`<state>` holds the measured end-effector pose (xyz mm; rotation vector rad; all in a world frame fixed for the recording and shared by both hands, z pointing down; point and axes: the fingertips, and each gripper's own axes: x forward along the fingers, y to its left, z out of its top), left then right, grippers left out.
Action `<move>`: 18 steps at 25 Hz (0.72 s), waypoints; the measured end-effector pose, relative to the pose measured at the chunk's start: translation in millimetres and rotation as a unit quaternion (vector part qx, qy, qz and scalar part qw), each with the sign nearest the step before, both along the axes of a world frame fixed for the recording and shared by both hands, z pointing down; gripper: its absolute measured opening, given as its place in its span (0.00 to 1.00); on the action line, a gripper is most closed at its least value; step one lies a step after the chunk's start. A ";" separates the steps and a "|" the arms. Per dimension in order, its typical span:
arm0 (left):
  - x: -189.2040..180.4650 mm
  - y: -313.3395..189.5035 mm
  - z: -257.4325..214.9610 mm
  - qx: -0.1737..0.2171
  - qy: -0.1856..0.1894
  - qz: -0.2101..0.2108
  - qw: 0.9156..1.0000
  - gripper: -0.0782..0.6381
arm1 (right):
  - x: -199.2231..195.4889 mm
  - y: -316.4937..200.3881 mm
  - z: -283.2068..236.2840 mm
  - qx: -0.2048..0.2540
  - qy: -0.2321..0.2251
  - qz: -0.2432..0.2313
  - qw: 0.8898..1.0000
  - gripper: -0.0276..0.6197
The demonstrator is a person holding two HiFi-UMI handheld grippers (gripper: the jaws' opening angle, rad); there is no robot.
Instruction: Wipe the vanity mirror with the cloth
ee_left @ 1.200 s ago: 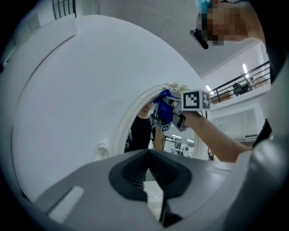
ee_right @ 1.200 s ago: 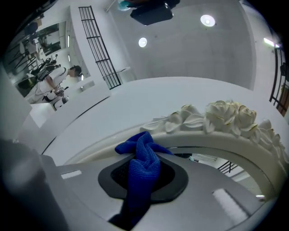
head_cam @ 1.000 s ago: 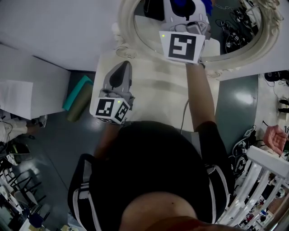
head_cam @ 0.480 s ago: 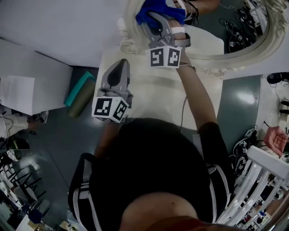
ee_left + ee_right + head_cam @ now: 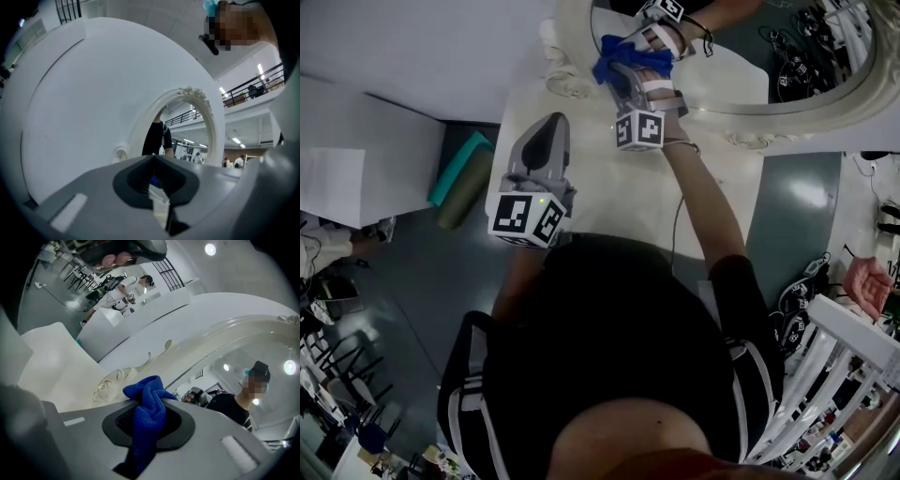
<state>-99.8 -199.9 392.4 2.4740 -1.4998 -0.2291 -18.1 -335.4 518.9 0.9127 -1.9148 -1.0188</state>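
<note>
- Right gripper (image 5: 625, 70) has its jaws pressed together on a blue cloth (image 5: 615, 56), reaching to the far side of the table (image 5: 619, 202).
- Bunched folds of the cloth (image 5: 146, 401) stick out past the jaw tips, and the rest runs down between the jaws.
- The cloth sits at the lower left part of the mirror (image 5: 745, 80), by its cream carved frame (image 5: 570, 52); whether it touches the glass cannot be told.
- In the right gripper view, the frame's scrollwork (image 5: 112, 380) lies just beyond the cloth, with the glass (image 5: 243, 366) to the right.
- Left gripper (image 5: 551, 131) is held above the near left part of the table, well apart from the cloth, its jaws together with nothing between them.
- The left gripper (image 5: 152, 159) points toward the mirror (image 5: 187, 136), which stands against a white wall (image 5: 84, 93).
- A teal and olive roll (image 5: 459, 187) lies on the dark floor, left of the table.
</note>
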 end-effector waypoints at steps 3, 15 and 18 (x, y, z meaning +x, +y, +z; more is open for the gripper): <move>3.3 -0.4 3.8 -0.007 -0.001 0.001 1.000 0.12 | 12.5 5.1 25.9 -0.029 -0.012 0.008 0.999 0.11; 18.0 -0.9 18.5 -0.028 -0.005 0.006 1.000 0.12 | 75.4 16.7 98.0 -0.124 -0.076 0.035 0.989 0.10; 17.1 3.4 19.2 -0.026 -0.006 0.007 1.000 0.12 | 81.4 16.8 105.6 -0.144 -0.094 0.040 0.984 0.10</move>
